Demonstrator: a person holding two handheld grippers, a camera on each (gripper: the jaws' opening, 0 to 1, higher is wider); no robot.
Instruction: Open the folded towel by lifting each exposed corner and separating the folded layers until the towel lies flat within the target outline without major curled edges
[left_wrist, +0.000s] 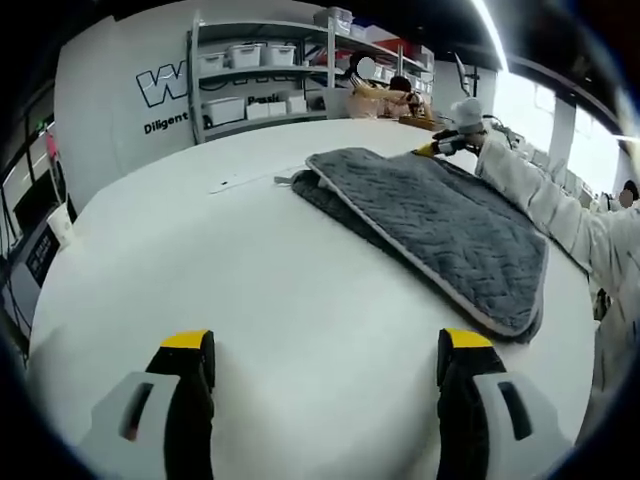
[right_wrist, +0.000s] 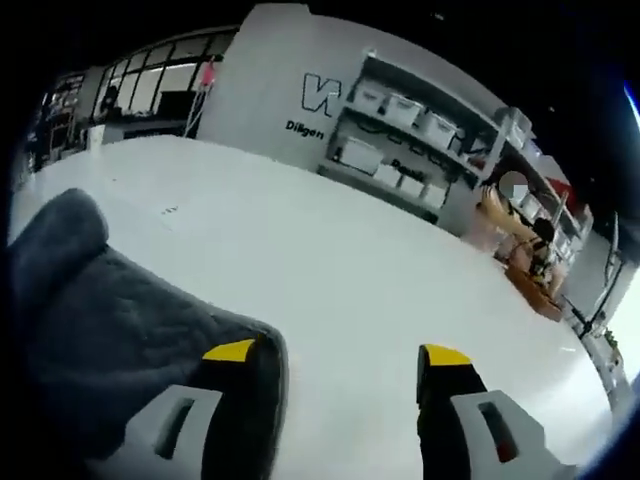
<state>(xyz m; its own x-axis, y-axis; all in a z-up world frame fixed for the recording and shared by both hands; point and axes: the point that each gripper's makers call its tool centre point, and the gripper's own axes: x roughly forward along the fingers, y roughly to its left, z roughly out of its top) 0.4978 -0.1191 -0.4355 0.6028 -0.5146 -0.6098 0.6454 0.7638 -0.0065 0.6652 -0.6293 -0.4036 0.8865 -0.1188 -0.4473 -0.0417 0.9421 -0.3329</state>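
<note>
on the white table (left_wrist: 250, 290), grey towel (left_wrist: 430, 220) folded; both claws spread, shelves (left_wrist: 260, 80) behind.

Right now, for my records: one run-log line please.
towel: folded on table | left gripper: open, clear | right gripper: open, at towel corner

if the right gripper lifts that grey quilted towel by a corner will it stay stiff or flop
Probably flop: the grey quilted towel drapes in soft folded layers on the white table, its edge curling beside the right gripper. The thick quilting suggests some weight, so it may sag and drag. Slipping looks unlikely given the textured fabric.
</note>
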